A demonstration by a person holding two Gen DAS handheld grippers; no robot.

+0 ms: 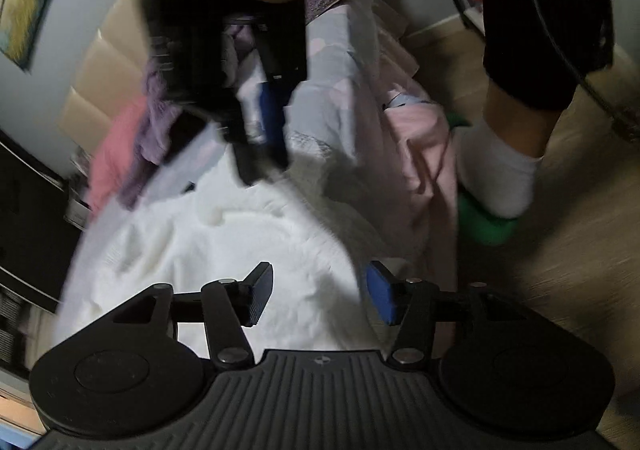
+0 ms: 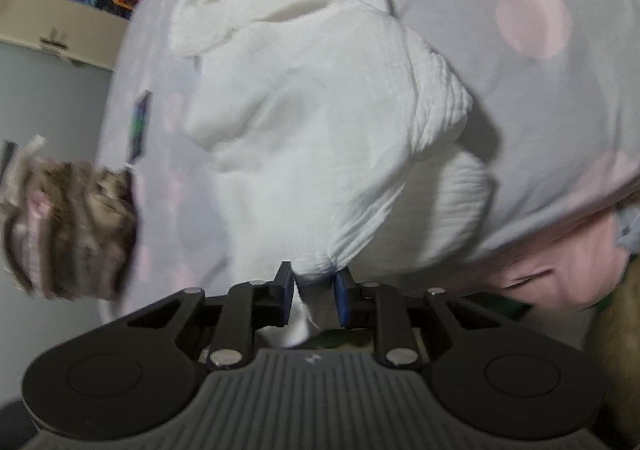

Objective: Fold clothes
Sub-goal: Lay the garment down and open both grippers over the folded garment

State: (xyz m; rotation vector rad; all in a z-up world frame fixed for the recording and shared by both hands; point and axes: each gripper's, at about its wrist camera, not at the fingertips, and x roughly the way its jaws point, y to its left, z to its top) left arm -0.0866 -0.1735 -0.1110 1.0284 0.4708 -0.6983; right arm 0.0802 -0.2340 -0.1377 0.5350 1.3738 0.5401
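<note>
White knit is what you are working on: the white sweater (image 2: 304, 122) lies rumpled on the spotted bedsheet (image 2: 560, 98), sleeves bunched against its body, no clean crease anywhere yet. Judging by that, you are at the start of this garment; it needs spreading flat before any fold counts.

Your right gripper (image 2: 312, 298) pinches a gathered bit of the sweater's near hem, the fabric squeezed between the blue pads and a tail of it hanging below them. Your left gripper (image 1: 318, 298) hovers over the sweater with its jaws spread and nothing between them, so that side is not yet gripped.

Beyond the sweater, further up the bed, a heap of purple and pink clothes (image 1: 148, 138) waits unfolded, which suggests most of the task is left. To the sweater's left in the right wrist view sits a blurred brown striped bundle (image 2: 76, 226); I cannot tell whether it is folded.

At the sweater's near edge the sheet drops over the bedside, where your white sock (image 1: 496, 170) stands on the floor.
</note>
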